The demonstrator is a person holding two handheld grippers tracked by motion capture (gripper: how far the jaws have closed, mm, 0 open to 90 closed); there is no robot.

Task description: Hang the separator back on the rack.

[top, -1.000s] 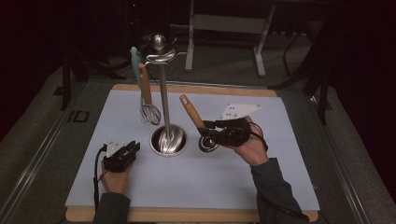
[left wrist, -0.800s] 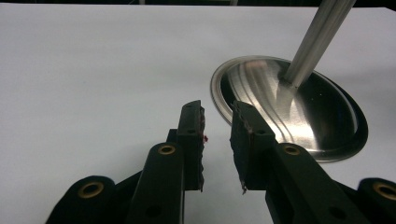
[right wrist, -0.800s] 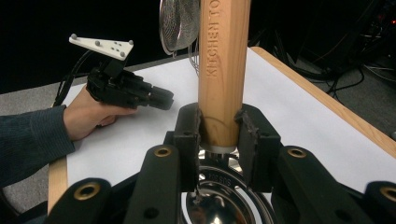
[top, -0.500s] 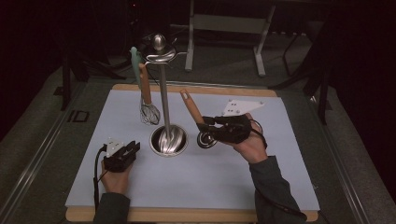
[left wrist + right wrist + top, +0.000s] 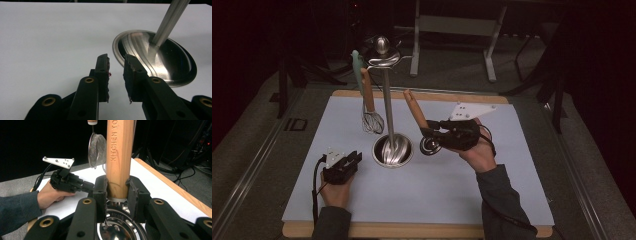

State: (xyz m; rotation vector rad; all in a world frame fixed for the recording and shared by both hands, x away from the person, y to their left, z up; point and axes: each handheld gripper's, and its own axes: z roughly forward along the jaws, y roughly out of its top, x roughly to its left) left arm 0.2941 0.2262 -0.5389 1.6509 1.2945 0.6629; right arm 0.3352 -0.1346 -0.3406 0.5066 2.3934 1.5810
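While our right gripper [image 5: 430,134] pinches the wooden handle [image 5: 119,157] of a small ladle-like utensil just above its metal bowl [image 5: 429,145], we judge that we are midway through hanging it on the utensil stand [image 5: 387,100]. The utensil sits lifted off the counter [image 5: 512,200], tilted, its handle tip leaning toward the stand's pole, just right of the stand's round base [image 5: 392,150] near the middle of the counter. In the right gripper view both jaws press flat against the handle's sides, so the hold looks firm.

Our left gripper [image 5: 351,160] rests on the counter toward the near left corner, its jaws standing slightly apart with nothing between them; in the left gripper view the base lies just ahead.

At the top of the stand, a whisk [image 5: 372,120] with a wooden handle and a pale green utensil [image 5: 357,70] already hang on the far left side, so the hooks on the near right side seem the free ones. We cannot tell whether the handle's tip has a loop or hole.

Next, we think, the right hand must raise the utensil until its handle end reaches the ring of hooks, bring it upright, and catch it there without knocking the pole. The left gripper could steady the base if the stand threatens to tip.
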